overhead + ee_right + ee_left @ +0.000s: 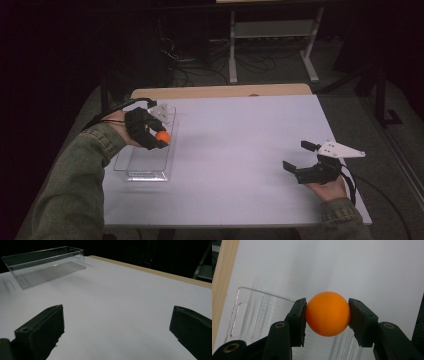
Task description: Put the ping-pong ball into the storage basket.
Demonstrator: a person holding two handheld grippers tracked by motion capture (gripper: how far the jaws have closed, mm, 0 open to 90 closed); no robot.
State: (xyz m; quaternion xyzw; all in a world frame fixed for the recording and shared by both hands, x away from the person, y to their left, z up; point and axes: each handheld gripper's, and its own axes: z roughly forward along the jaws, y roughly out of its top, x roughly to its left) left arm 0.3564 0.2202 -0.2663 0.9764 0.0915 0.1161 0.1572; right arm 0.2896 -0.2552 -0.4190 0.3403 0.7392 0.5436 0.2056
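A dark room lies behind a white worktop [240,150] with a pale wooden strip along its far edge; a metal rack [272,37] and loose cables stand on the floor beyond it at 12 o'clock.

An orange ball [328,314] is pinched between the jaws of the left gripper [159,137], one pad pressed to each side of it. In the high view the ball [162,136] hangs at about 9 o'clock on the worktop, over the right-hand long wall of a clear bin [145,170]; whether it touches that wall cannot be told. In the left gripper view the bin [249,315] lies under and behind the ball, its floor bare. The bin is long and narrow, running from near to far along the left edge of the worktop.

The right gripper [300,157] is held at about 4 o'clock, well apart from the bin, its jaws spread wide with nothing between them, above bare worktop. In the right gripper view the bin [47,265] sits far off at upper left.

Both forearms wear green sleeves [75,185].
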